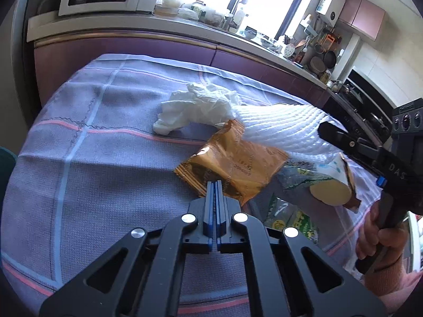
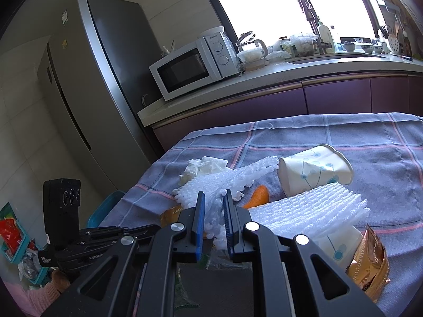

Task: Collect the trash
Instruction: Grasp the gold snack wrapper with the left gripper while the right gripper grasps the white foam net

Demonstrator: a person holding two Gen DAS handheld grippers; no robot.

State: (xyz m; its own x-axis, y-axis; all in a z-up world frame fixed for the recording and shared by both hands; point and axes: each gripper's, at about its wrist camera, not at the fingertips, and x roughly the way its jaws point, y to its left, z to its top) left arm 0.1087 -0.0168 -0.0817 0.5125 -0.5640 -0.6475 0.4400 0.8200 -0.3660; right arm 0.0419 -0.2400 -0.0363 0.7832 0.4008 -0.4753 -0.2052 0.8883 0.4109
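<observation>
The trash lies scattered on a table covered by a grey-blue checked cloth (image 1: 79,137) with pink and pale stripes. Nearest the left gripper (image 1: 214,185) is a golden-brown snack wrapper (image 1: 238,163), lying flat at the middle of the cloth; the gripper's blue-padded jaws are pressed together at the wrapper's near edge, and it seems to pinch that edge, though the contact itself is hard to make out. Beyond the wrapper sits a crumpled white tissue (image 1: 195,108), and to its right a sheet of white foam netting (image 1: 280,126) stretches toward the right gripper (image 2: 214,198). From the right wrist view that gripper is clamped on a strip of the same white foam netting (image 2: 224,182), which bunches up between its blue pads. A second, flatter piece of foam net (image 2: 312,208) lies just to the right, with a patterned paper cup (image 2: 317,171) tipped on its side behind it and another cup (image 2: 341,243) partly tucked under it. An orange piece of peel (image 2: 257,196) shows between the netting and the cup, and a shiny brown packet (image 2: 370,264) rests at the right edge. A green-printed clear bag (image 1: 293,216) lies near the left gripper. Behind the table runs a purple-fronted counter (image 2: 290,95) bearing a white microwave (image 2: 193,66), with a silver refrigerator (image 2: 105,79) standing at its end.
</observation>
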